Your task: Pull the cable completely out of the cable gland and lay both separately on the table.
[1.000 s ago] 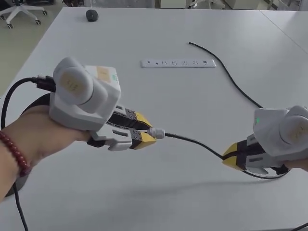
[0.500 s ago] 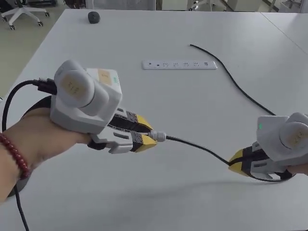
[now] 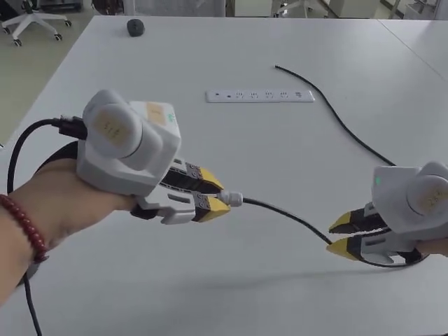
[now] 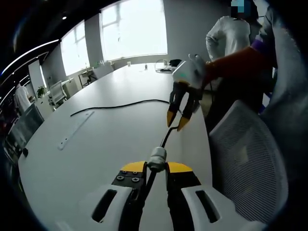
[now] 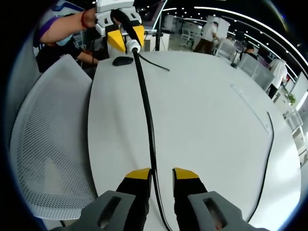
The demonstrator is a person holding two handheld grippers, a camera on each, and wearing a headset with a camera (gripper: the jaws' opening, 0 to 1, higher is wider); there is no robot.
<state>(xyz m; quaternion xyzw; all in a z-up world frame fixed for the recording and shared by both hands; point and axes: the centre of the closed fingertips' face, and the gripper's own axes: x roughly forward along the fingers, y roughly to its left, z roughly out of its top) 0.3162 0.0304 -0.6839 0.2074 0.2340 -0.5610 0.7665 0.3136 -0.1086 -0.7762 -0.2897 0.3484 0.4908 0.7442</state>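
A white cable gland [image 3: 229, 199] [image 4: 157, 158] is clamped between the yellow tips of my left gripper [image 3: 217, 197] [image 4: 156, 167], held above the white table [image 3: 231, 147]. A black cable [image 3: 287, 213] [image 4: 166, 137] [image 5: 144, 96] leaves the gland and runs to my right gripper [image 3: 341, 236] [image 5: 162, 173]. That gripper stands open, with the cable passing between its jaws close to the left one. Past it the cable loops back and trails across the table to its free end [image 3: 277, 67]. In the right gripper view the gland [image 5: 133, 47] shows at the far end of the cable.
A white power strip [image 3: 259, 95] lies mid-table and a black mouse [image 3: 135, 26] at the far edge. A white mesh chair [image 5: 48, 144] [image 4: 240, 159] stands by the near table edge. The left gripper's own black lead [image 3: 21, 147] hangs by my arm.
The right gripper slid a little to the right along the cable, then its jaws parted and let go of the cable. The left gripper keeps its hold on the gland.
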